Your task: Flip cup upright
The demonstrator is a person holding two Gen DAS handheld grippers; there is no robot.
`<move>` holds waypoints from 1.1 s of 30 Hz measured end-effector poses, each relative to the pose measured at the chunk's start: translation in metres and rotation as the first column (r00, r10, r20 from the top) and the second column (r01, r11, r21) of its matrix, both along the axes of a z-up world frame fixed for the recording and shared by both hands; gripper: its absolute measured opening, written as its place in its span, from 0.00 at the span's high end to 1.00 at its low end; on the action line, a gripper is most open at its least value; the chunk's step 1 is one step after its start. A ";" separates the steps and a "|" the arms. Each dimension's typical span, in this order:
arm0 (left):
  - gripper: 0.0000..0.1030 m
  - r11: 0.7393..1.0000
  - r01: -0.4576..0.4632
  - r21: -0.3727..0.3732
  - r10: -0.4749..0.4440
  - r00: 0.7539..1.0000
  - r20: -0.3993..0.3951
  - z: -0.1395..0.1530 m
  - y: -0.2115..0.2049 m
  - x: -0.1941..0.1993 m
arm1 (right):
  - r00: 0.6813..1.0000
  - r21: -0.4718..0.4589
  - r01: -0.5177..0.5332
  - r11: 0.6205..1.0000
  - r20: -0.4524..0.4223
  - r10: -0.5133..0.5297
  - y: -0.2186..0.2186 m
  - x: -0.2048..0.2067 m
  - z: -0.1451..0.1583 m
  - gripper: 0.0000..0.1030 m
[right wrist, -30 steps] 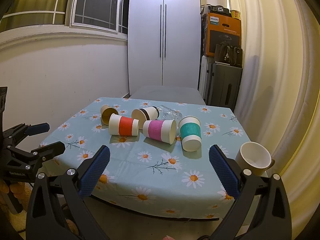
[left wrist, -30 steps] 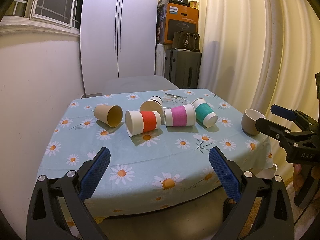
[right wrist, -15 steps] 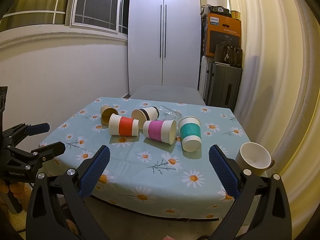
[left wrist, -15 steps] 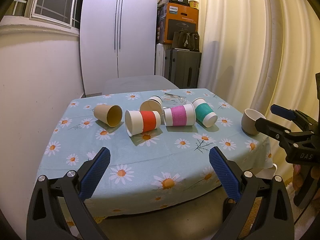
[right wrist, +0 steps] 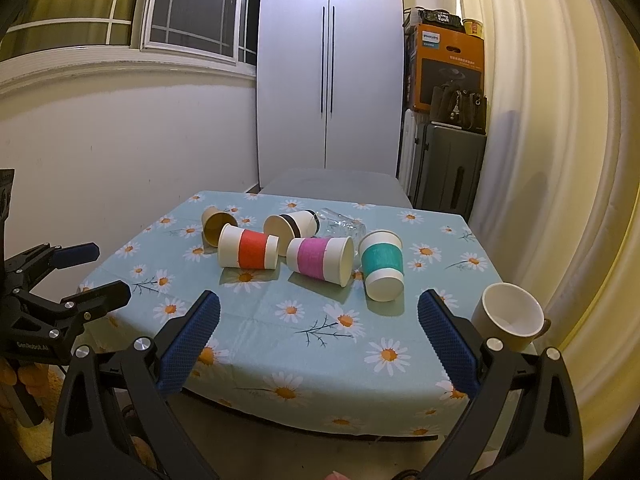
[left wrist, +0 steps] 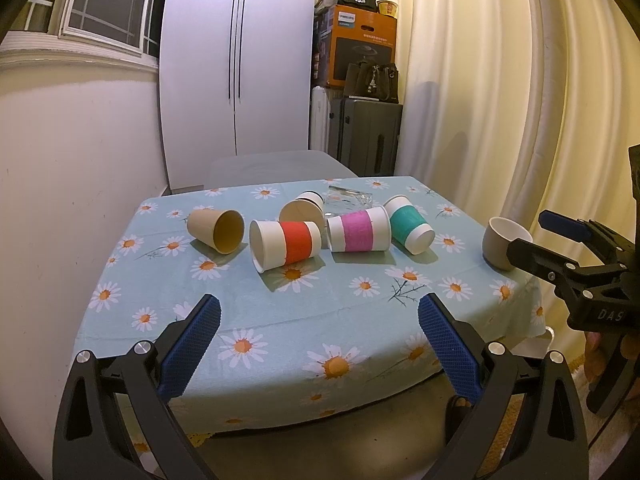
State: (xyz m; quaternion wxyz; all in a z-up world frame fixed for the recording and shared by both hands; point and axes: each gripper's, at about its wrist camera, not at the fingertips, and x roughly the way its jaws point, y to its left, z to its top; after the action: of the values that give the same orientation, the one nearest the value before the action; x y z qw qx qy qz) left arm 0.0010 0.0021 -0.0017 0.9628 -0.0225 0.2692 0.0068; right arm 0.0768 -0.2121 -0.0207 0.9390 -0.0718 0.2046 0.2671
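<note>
Nothing is shifting between a second ago and now: both views are matching the earlier pictures, so the flip is not yet starting. Nearest, the left gripper [left wrist: 319, 338] is hanging in front of the table's near edge with its blue pads spread wide and holding nothing, and the right gripper [right wrist: 319, 338] is doing the same at the near right corner, jaws wide apart and empty. Beyond them the daisy tablecloth [left wrist: 248, 304] is lying bare up to the cups. The beige mug [right wrist: 510, 316] is already standing upright at the near right corner. Farther in, the paper cups are lying on their sides in a loose row: the teal-banded cup [right wrist: 382, 266], the pink-banded cup [right wrist: 320, 260], the red-banded cup [right wrist: 248, 252] and the plain brown cup [left wrist: 216, 230], with a black-banded cup [right wrist: 292, 222] and a clear glass [right wrist: 342, 226] tipped over behind them. Judging by this stillness, the work is waiting on an approach; which cup is being targeted cannot be told.
</note>
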 end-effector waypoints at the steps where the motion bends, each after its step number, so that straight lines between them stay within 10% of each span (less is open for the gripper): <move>1: 0.06 1.000 0.000 -0.001 0.000 1.000 0.002 0.000 0.000 0.000 | 1.000 0.000 0.001 1.000 0.001 -0.001 0.000 0.000 0.000 0.05; 21: 0.06 1.000 -0.001 0.002 0.001 1.000 -0.029 -0.002 -0.002 0.003 | 0.999 0.005 0.008 1.000 -0.034 -0.008 0.001 0.007 -0.003 0.05; 33: 0.06 0.994 0.103 0.041 -0.097 0.988 -0.122 0.030 0.021 0.069 | 0.993 0.067 -0.020 0.998 -0.118 0.028 -0.007 0.052 0.023 0.05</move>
State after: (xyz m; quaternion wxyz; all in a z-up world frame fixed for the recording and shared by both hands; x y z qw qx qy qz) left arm 0.0697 0.0232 0.0279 0.9443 0.0140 0.3269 -0.0339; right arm 0.1289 -0.2187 0.0022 0.9238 -0.0273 0.2502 0.2886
